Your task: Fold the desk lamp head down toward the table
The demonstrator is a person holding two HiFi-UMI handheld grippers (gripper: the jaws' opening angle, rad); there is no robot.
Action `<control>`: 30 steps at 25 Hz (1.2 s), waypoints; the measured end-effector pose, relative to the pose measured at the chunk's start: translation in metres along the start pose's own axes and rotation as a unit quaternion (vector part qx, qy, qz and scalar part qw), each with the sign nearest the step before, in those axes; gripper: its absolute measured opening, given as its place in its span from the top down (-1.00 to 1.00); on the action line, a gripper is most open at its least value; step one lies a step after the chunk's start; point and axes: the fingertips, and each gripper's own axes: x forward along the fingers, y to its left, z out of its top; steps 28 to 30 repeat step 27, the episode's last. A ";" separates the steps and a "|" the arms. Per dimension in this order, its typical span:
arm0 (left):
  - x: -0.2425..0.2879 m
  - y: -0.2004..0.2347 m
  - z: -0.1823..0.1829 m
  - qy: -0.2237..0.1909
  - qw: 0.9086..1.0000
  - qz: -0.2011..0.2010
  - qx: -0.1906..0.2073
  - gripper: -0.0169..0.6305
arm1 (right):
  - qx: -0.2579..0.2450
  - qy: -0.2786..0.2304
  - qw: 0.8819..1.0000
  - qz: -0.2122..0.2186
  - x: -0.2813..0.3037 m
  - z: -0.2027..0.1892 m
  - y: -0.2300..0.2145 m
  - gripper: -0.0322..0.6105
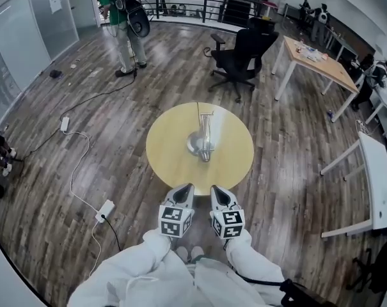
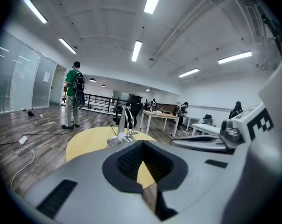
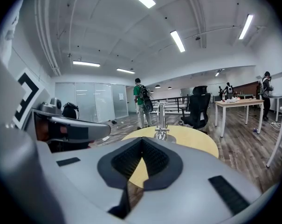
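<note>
White long sleeves (image 1: 137, 261) are worn on both arms, and a black cable (image 1: 263, 280) is seen by the right one. The left gripper (image 1: 187, 187) and right gripper (image 1: 214, 188) are built as pale grey shells, each topped with a cube (image 1: 175, 221) of black-and-white square markers. The fingers (image 2: 129, 161) are lined in black ribbing, and dark rectangular slots (image 2: 57, 197) are set in the shells.

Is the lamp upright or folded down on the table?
Upright: in both gripper views the lamp rises straight above the table, not bent toward it.
</note>
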 end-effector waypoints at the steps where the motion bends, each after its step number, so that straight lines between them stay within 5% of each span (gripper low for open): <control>1: 0.000 -0.001 0.001 -0.001 1.000 0.000 0.000 0.94 | -0.005 -0.001 1.000 0.000 -0.002 0.001 -0.001 0.86; 30: -0.012 -0.021 -0.025 0.025 1.000 0.001 0.012 0.94 | -0.014 -0.004 1.000 0.005 -0.015 -0.001 -0.004 0.86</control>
